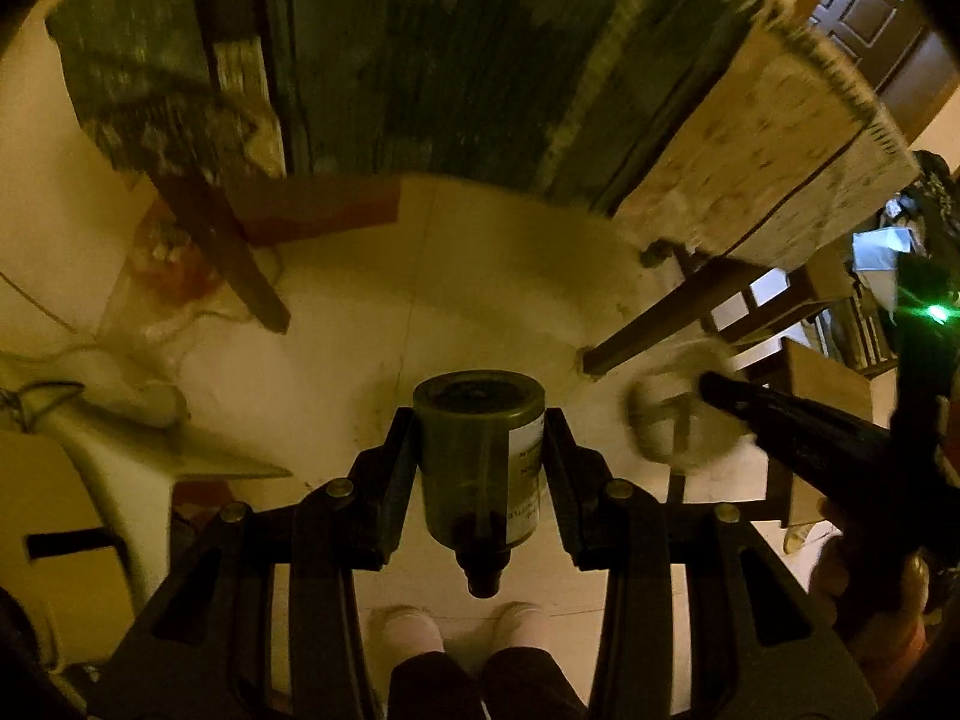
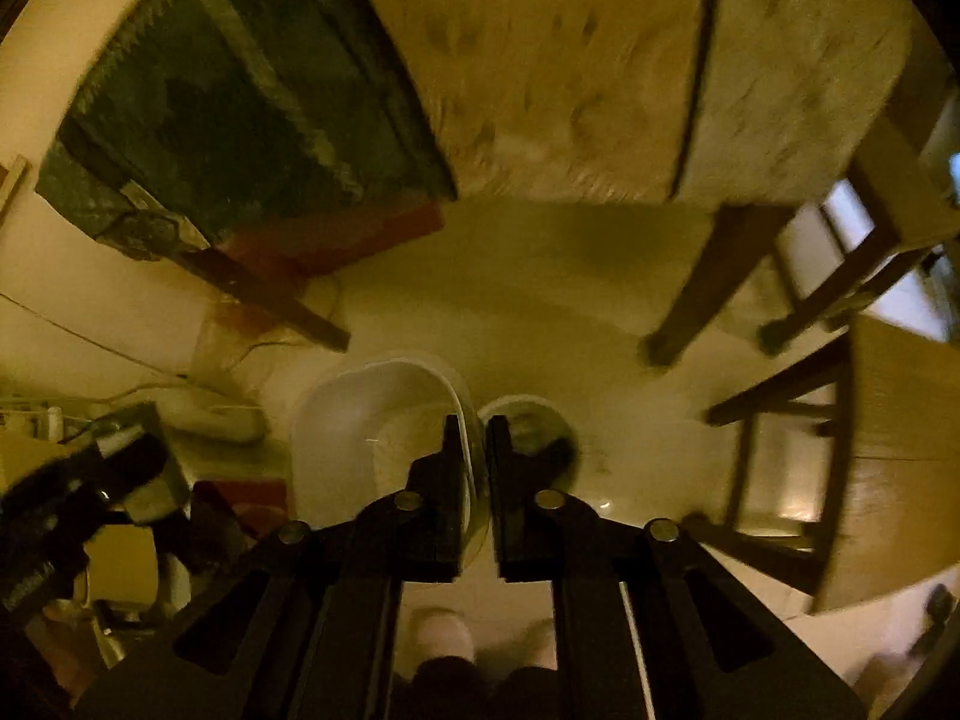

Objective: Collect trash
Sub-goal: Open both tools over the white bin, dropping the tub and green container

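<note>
My left gripper (image 1: pixel 480 420) is shut on a dark green plastic bottle (image 1: pixel 480 456) with a white label, its cap pointing back toward me, held above the pale floor. My right gripper (image 2: pixel 477 426) is shut on the rim of a clear plastic container (image 2: pixel 372 414), with a round lid or cup (image 2: pixel 528 426) just right of the fingers. In the left wrist view the right gripper (image 1: pixel 720 390) shows at the right, holding that blurred clear container (image 1: pixel 678 420).
A table with a green cloth (image 1: pixel 420 60) and a pale patterned cloth (image 1: pixel 768 150) stands ahead on dark wooden legs (image 1: pixel 240 264). Wooden chairs (image 2: pixel 840 420) stand at the right. White cables and boxes (image 1: pixel 72 510) lie at the left. My feet (image 1: pixel 468 630) are below.
</note>
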`<state>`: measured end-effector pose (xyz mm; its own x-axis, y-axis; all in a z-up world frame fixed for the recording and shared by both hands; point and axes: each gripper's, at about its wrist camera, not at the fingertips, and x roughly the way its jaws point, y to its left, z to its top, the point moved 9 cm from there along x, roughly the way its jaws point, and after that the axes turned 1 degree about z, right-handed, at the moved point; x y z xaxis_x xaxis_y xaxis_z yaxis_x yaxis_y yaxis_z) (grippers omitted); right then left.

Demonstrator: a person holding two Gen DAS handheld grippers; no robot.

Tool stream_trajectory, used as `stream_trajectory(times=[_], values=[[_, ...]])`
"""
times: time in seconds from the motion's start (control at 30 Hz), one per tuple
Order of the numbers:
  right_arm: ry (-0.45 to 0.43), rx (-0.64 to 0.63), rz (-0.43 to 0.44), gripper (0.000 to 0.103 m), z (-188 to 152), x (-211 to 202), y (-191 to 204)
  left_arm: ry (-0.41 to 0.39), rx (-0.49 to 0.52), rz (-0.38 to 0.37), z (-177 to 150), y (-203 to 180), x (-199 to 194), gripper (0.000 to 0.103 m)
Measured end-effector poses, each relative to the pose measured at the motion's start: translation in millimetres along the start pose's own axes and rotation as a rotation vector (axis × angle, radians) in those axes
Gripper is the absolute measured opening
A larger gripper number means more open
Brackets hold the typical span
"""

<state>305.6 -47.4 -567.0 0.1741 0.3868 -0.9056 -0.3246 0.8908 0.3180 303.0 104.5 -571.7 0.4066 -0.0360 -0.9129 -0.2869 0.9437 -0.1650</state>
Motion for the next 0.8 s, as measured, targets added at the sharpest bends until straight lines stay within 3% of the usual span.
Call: stream_trajectory(times=[0.03, 0.07, 0.23, 0.47, 0.5, 0.57, 0.8], values=[[0.034, 0.006, 0.003, 0.05, -3, 13, -2, 0.008, -0.007, -0.002, -3, 2, 10, 0.041], [0.071, 0.017, 0.002, 0.057, -7, 29, -5, 0.015, -0.011, -0.005, -5, 3, 17, 0.041], [0.084, 0.011, -0.028, 0.057, -19, 57, -18, 0.083, -0.021, -0.049, -22, -4, 69, 0.041], [0.081, 0.004, -0.078, 0.058, -26, 53, -39, 0.172, 0.029, -0.126, -33, -41, 117, 0.041], [0.079, 0.003, -0.085, 0.058, -25, 53, -40, 0.183, 0.05, -0.13, -34, -48, 121, 0.045], [0.072, 0.002, -0.1, 0.058, -24, 50, -45, 0.21, 0.089, -0.08, -38, -56, 133, 0.057], [0.072, 0.025, -0.082, 0.058, -21, 32, -49, 0.224, 0.179, -0.034, -42, -69, 122, 0.058]])
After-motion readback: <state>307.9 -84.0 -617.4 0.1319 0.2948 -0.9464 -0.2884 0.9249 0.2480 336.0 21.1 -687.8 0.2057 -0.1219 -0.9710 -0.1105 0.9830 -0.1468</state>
